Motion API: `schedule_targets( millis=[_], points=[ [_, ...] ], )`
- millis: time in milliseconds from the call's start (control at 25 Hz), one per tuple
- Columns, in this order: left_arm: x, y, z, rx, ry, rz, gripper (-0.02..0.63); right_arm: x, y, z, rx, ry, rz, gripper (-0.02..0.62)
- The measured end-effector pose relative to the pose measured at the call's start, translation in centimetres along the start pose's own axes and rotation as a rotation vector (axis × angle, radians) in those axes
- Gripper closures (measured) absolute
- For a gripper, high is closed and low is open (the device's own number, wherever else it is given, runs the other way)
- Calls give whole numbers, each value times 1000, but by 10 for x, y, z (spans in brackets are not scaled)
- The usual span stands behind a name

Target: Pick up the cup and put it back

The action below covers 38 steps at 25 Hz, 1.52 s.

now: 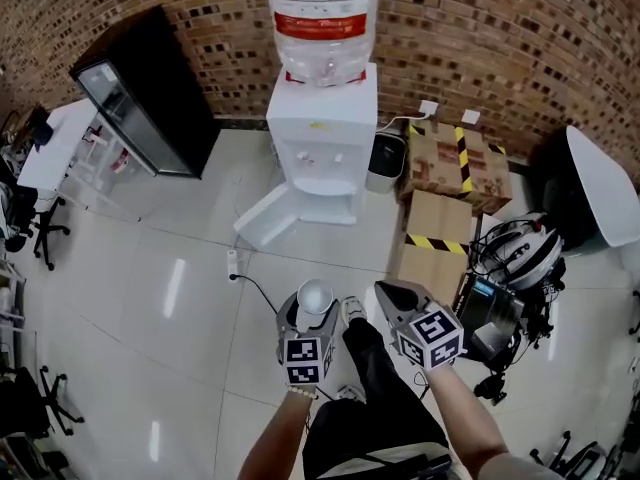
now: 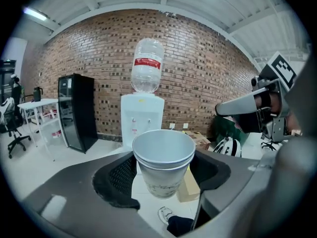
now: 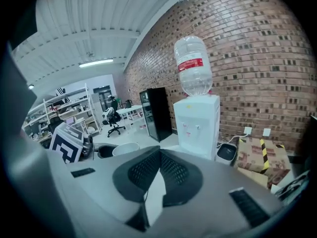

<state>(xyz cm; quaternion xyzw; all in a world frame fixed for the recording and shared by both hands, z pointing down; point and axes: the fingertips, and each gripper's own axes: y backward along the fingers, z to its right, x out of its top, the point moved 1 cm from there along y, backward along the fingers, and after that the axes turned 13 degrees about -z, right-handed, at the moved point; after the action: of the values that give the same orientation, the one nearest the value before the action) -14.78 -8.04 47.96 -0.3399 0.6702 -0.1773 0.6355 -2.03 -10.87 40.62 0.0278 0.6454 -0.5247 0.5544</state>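
Left gripper jaws sit wide around the cup, gripping its wall. Right gripper jaws are closed with nothing in them. The cup hangs over the floor, well short of the water dispenser.

Risks: it looks like two nested cups, so the inner one could slip out if you tilt. Squeeze harder and the thin wall likely buckles.

Containers: bottle on the dispenser, level unclear. Cardboard boxes are closed. Cup interior is empty.
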Motion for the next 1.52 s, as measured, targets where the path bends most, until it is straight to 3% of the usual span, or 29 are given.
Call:
schedule_targets(
  millis=[360, 680, 920, 1200, 1520],
  points=[
    [-13, -191, -55, -19, -74, 15, 265, -25, -153, 95, -13, 2, 19, 584],
    [-71, -391, -111, -9, -136, 17, 265, -90, -300, 165, -17, 19, 58, 584],
    [-109, -534, -155, 24, -117, 24, 265, -141, -389, 215, -39, 4, 97, 584],
    [-125, -649, -183, 49, -148, 1, 265, -164, -437, 244, -7, 3, 92, 584],
    [-114, -722, -186, 42, -144, -23, 265, -164, -459, 269, 32, -50, 94, 584]
  ],
)
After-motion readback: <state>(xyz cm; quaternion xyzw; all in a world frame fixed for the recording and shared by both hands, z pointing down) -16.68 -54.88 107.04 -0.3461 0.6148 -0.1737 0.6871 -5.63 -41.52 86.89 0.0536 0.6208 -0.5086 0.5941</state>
